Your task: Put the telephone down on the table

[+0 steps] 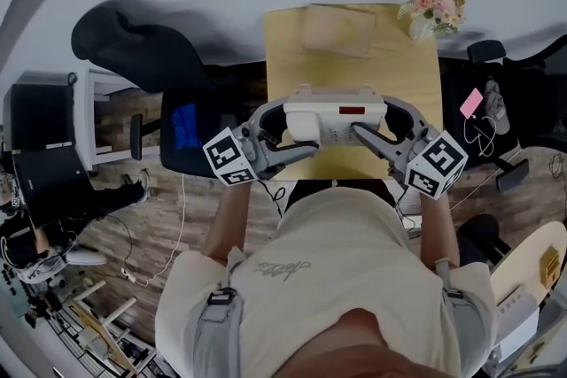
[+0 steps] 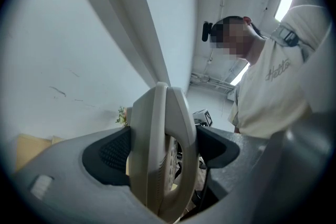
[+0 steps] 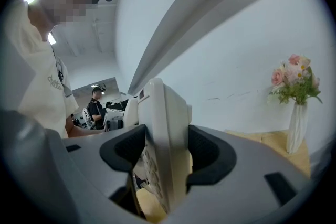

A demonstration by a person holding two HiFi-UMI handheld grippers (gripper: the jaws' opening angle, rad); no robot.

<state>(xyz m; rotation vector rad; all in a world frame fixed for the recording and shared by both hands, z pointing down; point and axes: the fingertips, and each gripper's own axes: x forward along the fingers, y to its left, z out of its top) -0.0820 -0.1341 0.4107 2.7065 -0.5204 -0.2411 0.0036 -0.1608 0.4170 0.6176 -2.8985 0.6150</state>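
Observation:
A cream desk telephone [image 1: 332, 121] with a small red display hangs in the air above the near end of the yellow table [image 1: 285, 57]. My left gripper [image 1: 285, 134] is shut on its left end, where the handset [image 2: 163, 155] sits between the dark pads. My right gripper [image 1: 376, 132] is shut on the phone's right end [image 3: 160, 144], with the keypad side showing below the jaws. Both grippers hold it level, close in front of the person's chest.
A flat tan pad [image 1: 337, 29] lies at the table's far end. A white vase of pink flowers [image 1: 434, 4] stands at the far right corner. A dark chair [image 1: 182, 128] stands left of the table; bags and cables lie on the floor to the right.

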